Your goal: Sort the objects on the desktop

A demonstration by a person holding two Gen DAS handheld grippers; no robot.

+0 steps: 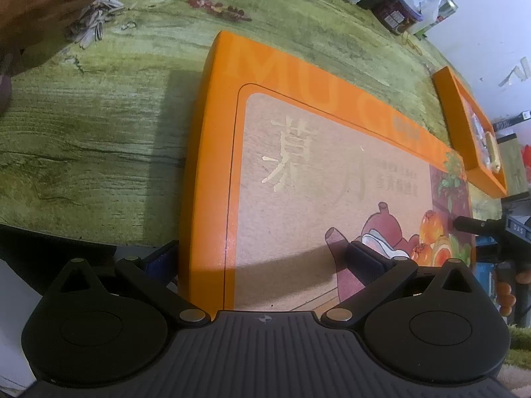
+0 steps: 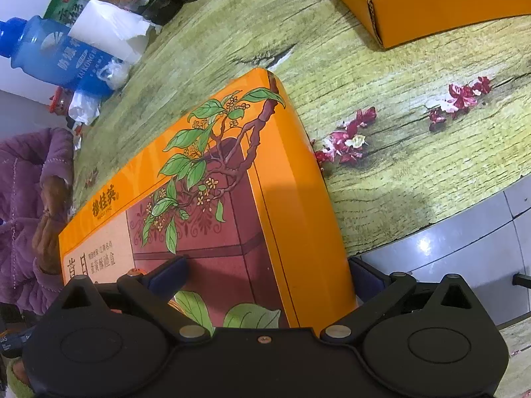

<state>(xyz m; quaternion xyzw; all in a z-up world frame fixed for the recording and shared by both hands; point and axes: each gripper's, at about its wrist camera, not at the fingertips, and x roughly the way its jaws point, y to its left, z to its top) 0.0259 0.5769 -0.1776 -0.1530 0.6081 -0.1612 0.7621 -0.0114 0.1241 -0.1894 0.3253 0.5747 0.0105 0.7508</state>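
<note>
A flat orange gift-box lid (image 1: 332, 172), printed with fruit, a leafy branch and gold characters, lies face up on the green wood-grain tablecloth (image 1: 83, 126), near the table's edge, with a gripper at each of its two ends. The left gripper (image 1: 265, 258) stands wide open, one finger beyond the lid's outer edge and the other over its printed face; whether either pad touches the card cannot be told. The right gripper (image 2: 265, 275) straddles the opposite end in the same way, jaws spread wide, one finger over the picture and one just off the orange side wall, with no firm hold visible. Well apart on the cloth sits the matching orange tray (image 2: 431, 3), open and with a few items inside, too blurred to name. By the look of it the lid has yet to be lifted and set on that tray, so the sorting appears far from finished. At the table's far side stand a blue bottle (image 2: 56, 56), white tissue (image 2: 109, 30) and assorted packets; a purple sleeve (image 2: 23, 205) shows beside the lid.
</note>
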